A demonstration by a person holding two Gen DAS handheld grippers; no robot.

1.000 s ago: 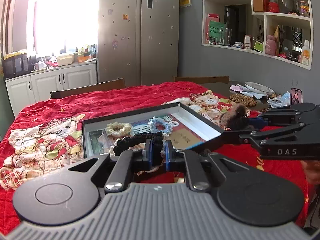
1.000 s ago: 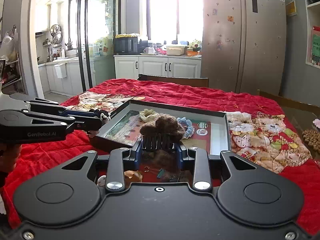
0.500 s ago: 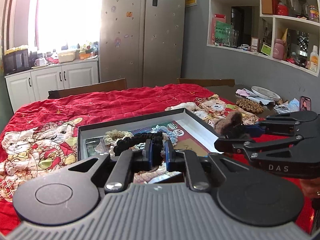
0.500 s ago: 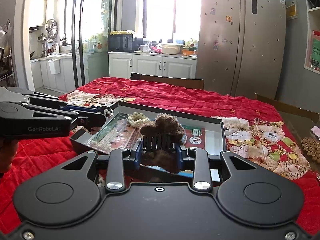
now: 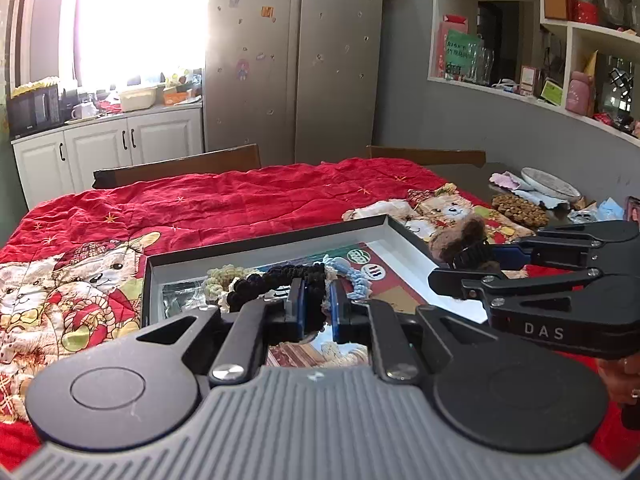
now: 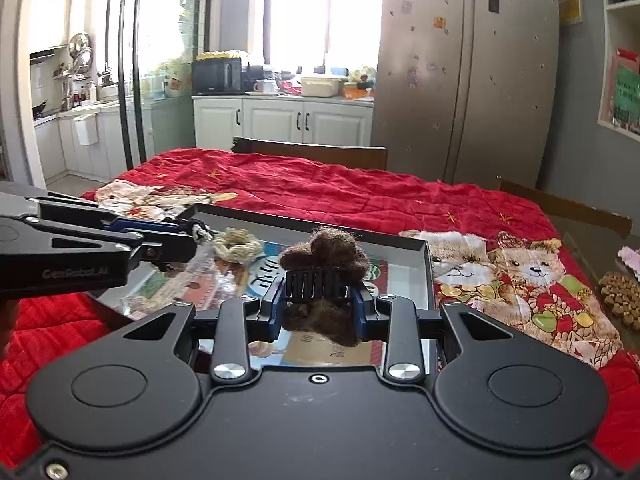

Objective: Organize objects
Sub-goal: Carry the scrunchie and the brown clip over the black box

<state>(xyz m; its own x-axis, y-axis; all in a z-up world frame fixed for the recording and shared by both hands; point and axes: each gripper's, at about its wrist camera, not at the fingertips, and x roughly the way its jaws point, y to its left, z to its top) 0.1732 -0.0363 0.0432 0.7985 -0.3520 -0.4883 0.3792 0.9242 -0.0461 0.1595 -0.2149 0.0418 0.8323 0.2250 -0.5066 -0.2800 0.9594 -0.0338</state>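
**Two grippers loaded, both over the tray**

Both of my tools are pinching something. My left gripper (image 5: pixel 316 306) has its blue pads pressed onto a black braided hair tie (image 5: pixel 276 284), which loops out ahead and to the left of the fingertips. Just beyond that tip, inside the shallow black tray (image 5: pixel 264 242), I see a cream crocheted scrunchie (image 5: pixel 224 276) slightly left of my line of sight and a light blue scrunchie (image 5: pixel 352 276) slightly right of it, both lying on the printed sheet that lines the tray floor.

My right gripper (image 6: pixel 316 308) is clamped on a brown fuzzy hair claw (image 6: pixel 324 256); its black comb teeth sit between the pads, with brown fluff bulging above and below them. From the left camera that gripper reaches in from my right, with the claw at the tray's right edge. From the right camera, the left gripper comes in from my left, its tip over the tray's left part, close to the cream scrunchie.

Under the tray lies a red quilt (image 6: pixel 360 196) with teddy bear prints. Beyond its far edge I see a wooden chair back (image 6: pixel 312 152).
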